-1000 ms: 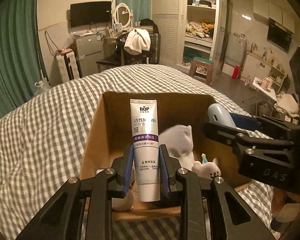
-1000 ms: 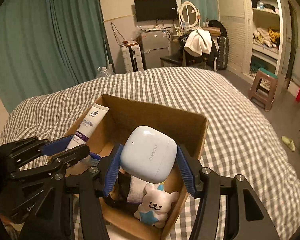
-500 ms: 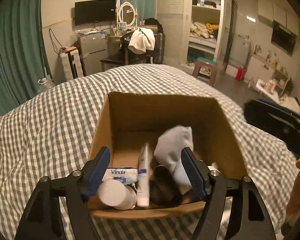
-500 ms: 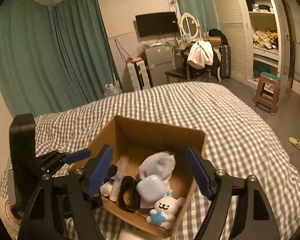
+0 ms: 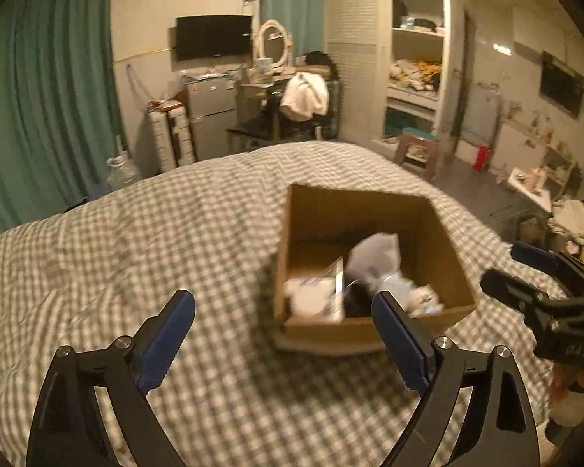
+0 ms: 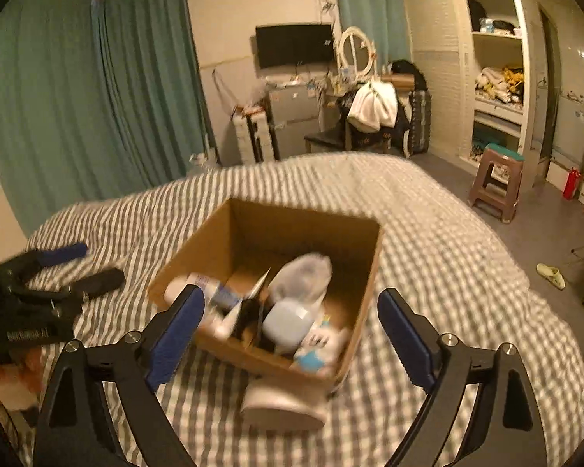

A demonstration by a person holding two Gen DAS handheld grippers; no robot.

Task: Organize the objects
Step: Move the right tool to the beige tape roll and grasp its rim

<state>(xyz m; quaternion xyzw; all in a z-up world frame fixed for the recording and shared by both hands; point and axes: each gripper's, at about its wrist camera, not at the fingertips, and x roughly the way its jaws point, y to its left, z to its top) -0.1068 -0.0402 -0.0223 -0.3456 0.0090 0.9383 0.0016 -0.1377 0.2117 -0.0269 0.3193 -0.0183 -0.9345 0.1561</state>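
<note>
Left gripper (image 5: 282, 330), right gripper (image 6: 290, 325) both gaping, empty. Round white thing (image 6: 284, 408) beside cardboard box (image 6: 364, 272): blurry, probably light, grab across sides.

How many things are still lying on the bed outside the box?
1: a pale rounded object on the checked bedspread, right against the near side of the cardboard box. It is blurred, and the box may hide others behind it.
</note>
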